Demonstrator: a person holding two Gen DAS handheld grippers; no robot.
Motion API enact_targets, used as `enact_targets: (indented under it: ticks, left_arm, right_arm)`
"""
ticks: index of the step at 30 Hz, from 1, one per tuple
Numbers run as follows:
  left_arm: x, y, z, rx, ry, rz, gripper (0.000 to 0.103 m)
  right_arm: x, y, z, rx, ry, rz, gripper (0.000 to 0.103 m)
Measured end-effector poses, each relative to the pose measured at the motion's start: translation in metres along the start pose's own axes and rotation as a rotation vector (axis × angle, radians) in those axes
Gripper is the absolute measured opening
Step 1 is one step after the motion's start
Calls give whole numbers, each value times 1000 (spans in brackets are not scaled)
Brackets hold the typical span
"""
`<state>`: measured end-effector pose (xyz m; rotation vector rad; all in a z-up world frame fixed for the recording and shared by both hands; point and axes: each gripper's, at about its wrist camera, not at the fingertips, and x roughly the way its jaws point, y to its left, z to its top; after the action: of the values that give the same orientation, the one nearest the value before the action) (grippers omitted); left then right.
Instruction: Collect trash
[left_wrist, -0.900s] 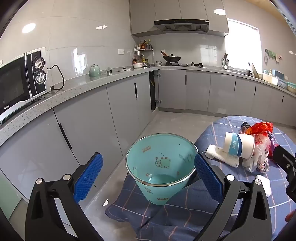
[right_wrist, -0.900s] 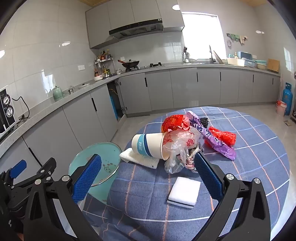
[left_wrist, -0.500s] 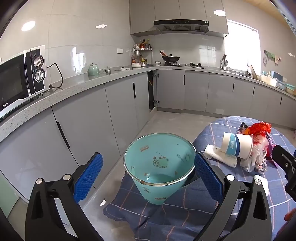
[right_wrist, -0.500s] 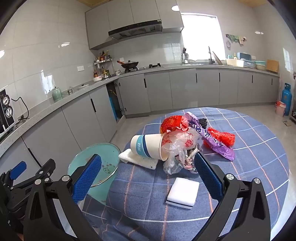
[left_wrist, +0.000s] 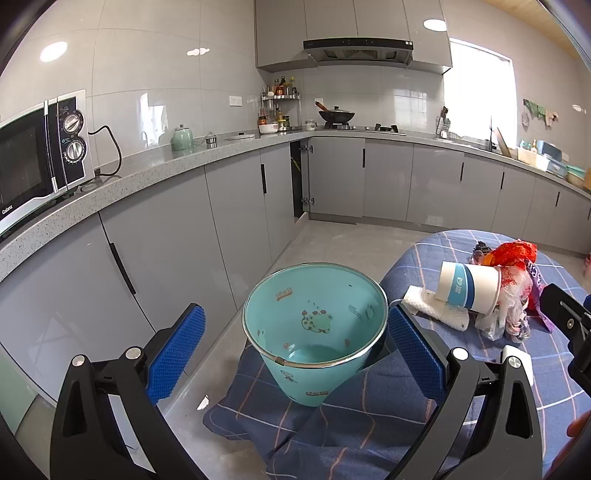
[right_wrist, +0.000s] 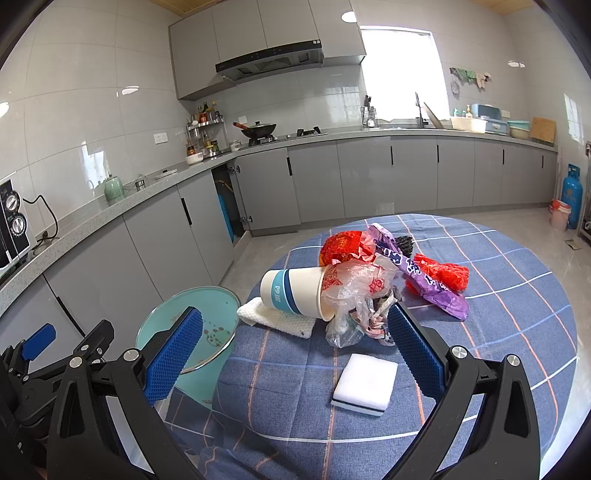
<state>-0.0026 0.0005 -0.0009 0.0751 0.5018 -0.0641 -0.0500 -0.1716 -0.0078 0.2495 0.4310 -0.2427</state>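
Note:
A teal trash bin stands at the left edge of the round table, its mouth between the wide-open jaws of my left gripper; it also shows in the right wrist view. A trash pile lies on the blue plaid tablecloth: a tipped paper cup, a clear plastic bag, red wrappers, a purple wrapper and a white cloth. My right gripper is open and empty, just short of the pile. A white sponge lies between its fingers.
Grey kitchen cabinets and a counter run along the left and the back. A microwave stands on the counter at the left. A blue gas cylinder and a small bin stand on the floor at the far right.
Both grippers have shifted slightly; the bin and the pile sit a little lower and farther left in view. Nothing was grasped or released.

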Motion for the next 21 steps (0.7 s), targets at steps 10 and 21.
enact_targets:
  ticks: [10,21]
  left_arm:
    - [1,-2,-1,2,1,-2,97]
    - [2,-4,-2,-2,6,-7,97]
  right_arm:
    - [1,1,0,6,8,1,99]
    - [4,-1,0,9,6,-1,99]
